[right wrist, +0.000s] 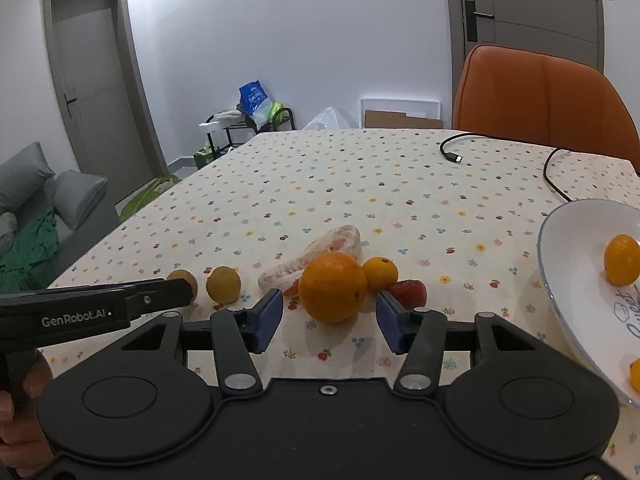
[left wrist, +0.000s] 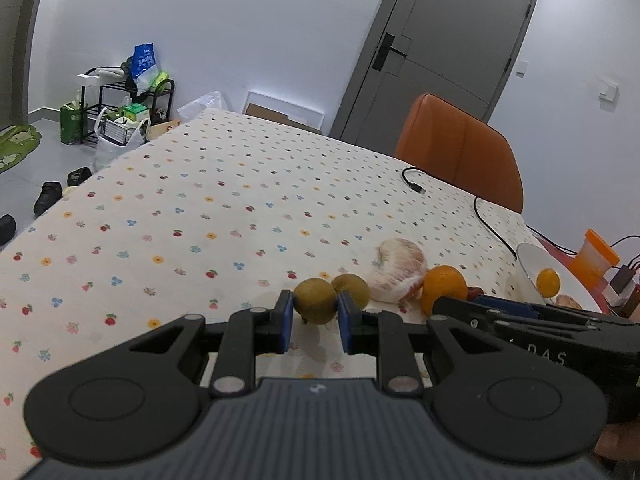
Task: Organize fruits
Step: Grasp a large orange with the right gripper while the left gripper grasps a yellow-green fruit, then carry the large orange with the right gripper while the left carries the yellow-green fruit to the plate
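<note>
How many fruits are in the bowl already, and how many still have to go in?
Done: one small orange sits in the white bowl, with another orange piece at its edge. In hand: the left gripper is closed around a brown-green fruit; the right gripper is open around the big orange. Left on the table: another brown-green fruit, peeled pomelo, a small orange and a strawberry.

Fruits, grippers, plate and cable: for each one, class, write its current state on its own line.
Left gripper: shut on a brown-green fruit.
Right gripper: open, jaws either side of the large orange.
Second brown-green fruit: loose on the tablecloth.
Pomelo segment: peeled.
Small orange: on the tablecloth.
Strawberry: on the tablecloth.
Plate: holds oranges.
Cable: unplugged.
</note>
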Motion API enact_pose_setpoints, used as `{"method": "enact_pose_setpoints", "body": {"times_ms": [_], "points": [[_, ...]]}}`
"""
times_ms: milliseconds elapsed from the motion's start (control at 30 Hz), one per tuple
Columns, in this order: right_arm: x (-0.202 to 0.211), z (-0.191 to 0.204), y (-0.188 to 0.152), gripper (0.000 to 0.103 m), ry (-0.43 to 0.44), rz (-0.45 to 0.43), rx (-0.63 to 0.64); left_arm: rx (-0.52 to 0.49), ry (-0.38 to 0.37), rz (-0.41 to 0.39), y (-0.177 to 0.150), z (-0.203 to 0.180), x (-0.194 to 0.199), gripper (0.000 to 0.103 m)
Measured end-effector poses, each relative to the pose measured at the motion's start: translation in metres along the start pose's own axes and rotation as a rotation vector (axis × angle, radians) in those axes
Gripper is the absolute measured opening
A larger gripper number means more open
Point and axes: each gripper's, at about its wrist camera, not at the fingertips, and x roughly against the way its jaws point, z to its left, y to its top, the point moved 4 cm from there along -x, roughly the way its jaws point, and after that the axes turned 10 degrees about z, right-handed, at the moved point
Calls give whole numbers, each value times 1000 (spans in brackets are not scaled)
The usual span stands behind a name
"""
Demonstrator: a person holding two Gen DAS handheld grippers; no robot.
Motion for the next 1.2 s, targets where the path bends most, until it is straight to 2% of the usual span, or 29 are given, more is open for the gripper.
{"method": "enact_pose_setpoints", "body": {"times_ms": [100, 133, 167, 433, 800, 1200], "points": [[-6, 0, 2, 49, -5, 6, 4, 4, 0, 8, 1, 2, -1, 22], [-8, -1, 2, 36, -2, 13, 2, 3, 3, 6, 1, 3, -1, 22], [-10, -2, 2, 36, 0, 21, -5, 2, 5, 3, 2, 3, 0, 22], [6, 2, -3, 34, 27, -2, 8, -6, 23, -23, 4, -2, 11, 22], [38, -17, -9, 34, 18, -65, -37, -55, 13, -47, 3, -26, 19, 22], [71, -47, -18, 34, -28, -132, -89, -128, -37, -46, 1, -66, 17, 22]]}}
